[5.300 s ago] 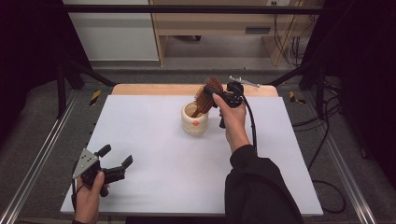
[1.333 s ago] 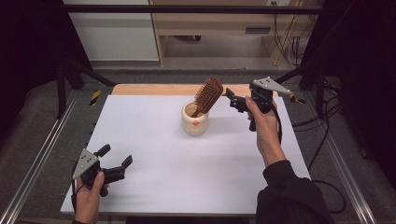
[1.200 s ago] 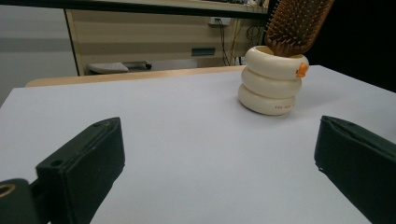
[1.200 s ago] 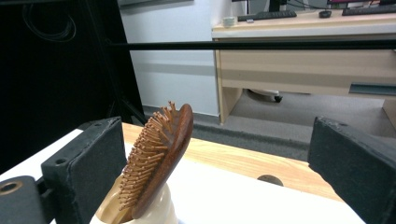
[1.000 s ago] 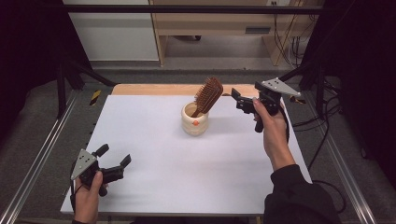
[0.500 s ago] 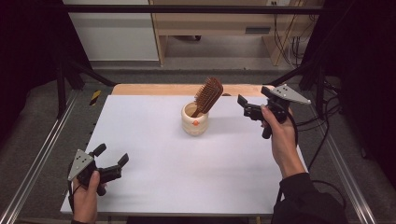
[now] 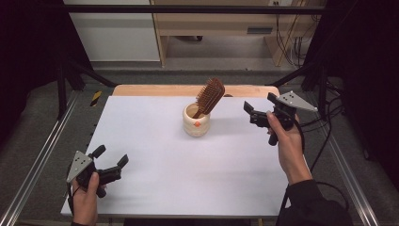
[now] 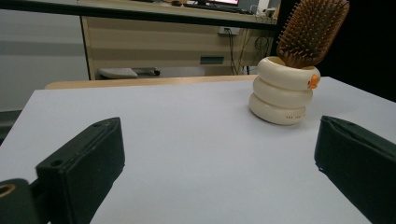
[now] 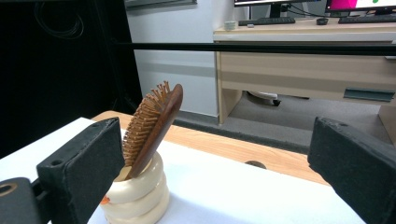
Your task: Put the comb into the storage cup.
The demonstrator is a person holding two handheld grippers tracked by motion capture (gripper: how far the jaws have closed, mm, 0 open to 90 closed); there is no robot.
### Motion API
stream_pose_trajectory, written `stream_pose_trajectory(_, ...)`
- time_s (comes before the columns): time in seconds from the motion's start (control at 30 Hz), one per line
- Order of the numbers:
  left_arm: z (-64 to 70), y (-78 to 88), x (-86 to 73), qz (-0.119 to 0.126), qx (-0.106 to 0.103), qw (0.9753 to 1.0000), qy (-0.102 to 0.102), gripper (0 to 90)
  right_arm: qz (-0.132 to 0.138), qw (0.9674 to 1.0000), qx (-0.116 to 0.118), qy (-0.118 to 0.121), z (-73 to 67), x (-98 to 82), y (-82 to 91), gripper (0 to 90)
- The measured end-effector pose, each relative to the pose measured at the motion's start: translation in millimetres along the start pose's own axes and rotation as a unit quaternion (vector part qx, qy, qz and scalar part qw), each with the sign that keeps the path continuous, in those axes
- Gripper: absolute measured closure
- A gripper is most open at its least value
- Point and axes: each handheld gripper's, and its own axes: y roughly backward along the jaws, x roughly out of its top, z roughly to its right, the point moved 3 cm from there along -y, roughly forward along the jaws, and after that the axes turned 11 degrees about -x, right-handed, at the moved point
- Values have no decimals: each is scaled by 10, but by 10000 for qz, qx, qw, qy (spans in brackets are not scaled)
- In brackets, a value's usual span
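A brown wooden hairbrush (image 7: 210,97) (image 8: 312,31) (image 9: 153,125) stands handle-down in a cream ringed cup (image 7: 196,120) (image 8: 282,91) (image 9: 136,197) at the far middle of the white table (image 7: 188,174), leaning right. My right gripper (image 7: 259,109) hovers open to the right of the cup, clear of the brush, with nothing between its jaws. Near the table's front left corner my left gripper (image 7: 111,162) is open and empty, pointing toward the cup.
A wooden strip (image 7: 164,90) runs along the table's far edge. Metal rails (image 7: 42,155) flank both sides, and cables (image 7: 324,117) trail at the right. A desk and cabinet (image 9: 299,70) stand beyond the table.
My right gripper let go of the hairbrush, leaving it in the cup, and has drawn back to the right and slightly toward me. My left gripper has barely moved.
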Motion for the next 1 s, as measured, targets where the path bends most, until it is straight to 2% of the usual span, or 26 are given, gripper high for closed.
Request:
stream_pose_trajectory(0.23, -2, 8, 10, 33, 68, 10000, -55, 18, -31, 10000, -36, 30, 80, -75, 78, 35)
stream_pose_trajectory(0.33, -20, 13, 2, 48, 87, 10000, -4, 18, -26, 10000, -76, 42, 118, -127, 123, 35)
stream_pose_trajectory(0.67, -30, 27, 8, 69, 82, 9999, 4, 16, -29, 9998, -194, -54, 266, -264, 289, 39)
stream_pose_trajectory(1.0, -25, 36, 9, 71, 63, 10000, -14, 16, 58, 9997, -254, -30, 354, -362, 462, 40)
